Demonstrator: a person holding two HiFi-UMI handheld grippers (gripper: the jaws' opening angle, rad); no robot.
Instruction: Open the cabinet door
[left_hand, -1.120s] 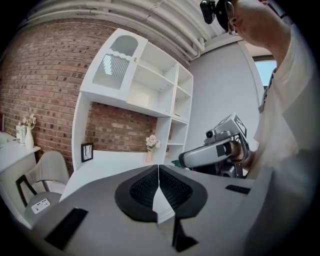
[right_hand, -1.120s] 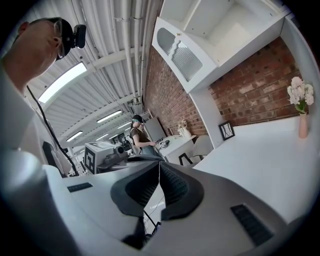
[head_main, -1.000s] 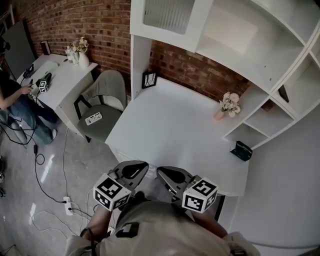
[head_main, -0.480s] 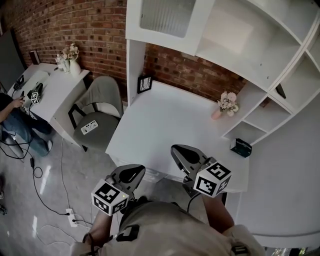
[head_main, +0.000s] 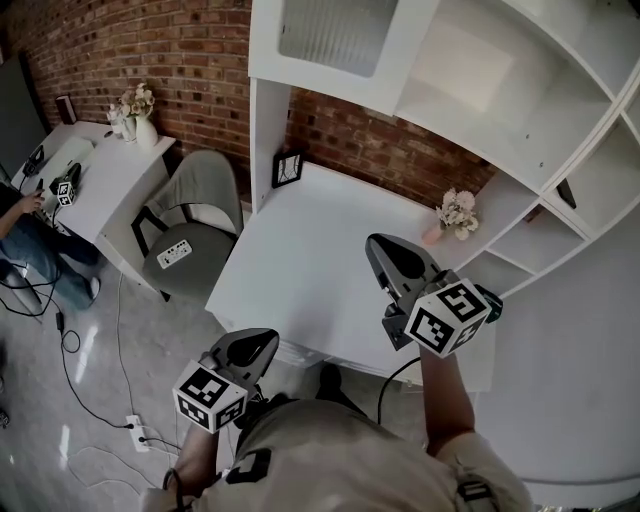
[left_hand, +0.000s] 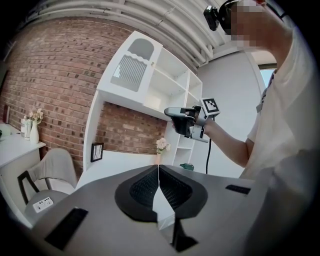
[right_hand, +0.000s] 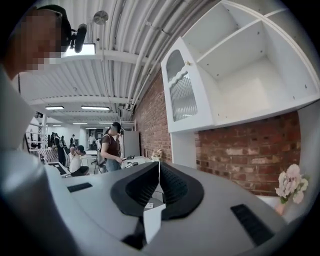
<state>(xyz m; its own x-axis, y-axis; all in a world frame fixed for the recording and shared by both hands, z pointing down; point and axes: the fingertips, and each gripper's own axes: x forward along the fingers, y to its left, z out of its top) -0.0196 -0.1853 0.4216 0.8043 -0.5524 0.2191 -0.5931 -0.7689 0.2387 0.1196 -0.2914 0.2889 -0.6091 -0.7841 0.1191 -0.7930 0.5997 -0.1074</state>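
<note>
White door (right_hand: 182, 92) with a ribbed glass pane closes the left end of the wall cabinet (head_main: 470, 70), flush with its frame. A small knob shows on its right edge in the right gripper view.

Right gripper (right_hand: 159, 165): jaws pressed together along a thin line, nothing between them. From the tips, the door stands at 1 o'clock, high above and well apart. In the head view this gripper hangs over the right part of the desk (head_main: 300, 250), and the door lies at 11 o'clock from it, with no contact.

Left gripper (left_hand: 158, 167): jaws likewise closed on each other and empty. In its own view the door is at 11 o'clock from the tips, far off, and the raised right gripper shows at 1 o'clock. In the head view it sits low at 7 o'clock, off the desk's near edge and close to the person's body.

On the desk, a flower pot (head_main: 455, 215) stands near the brick wall (head_main: 390, 140) at 1 o'clock, and a picture frame (head_main: 288, 168) leans at 11 o'clock. A chair (head_main: 195, 215) stands at the desk's left.
</note>
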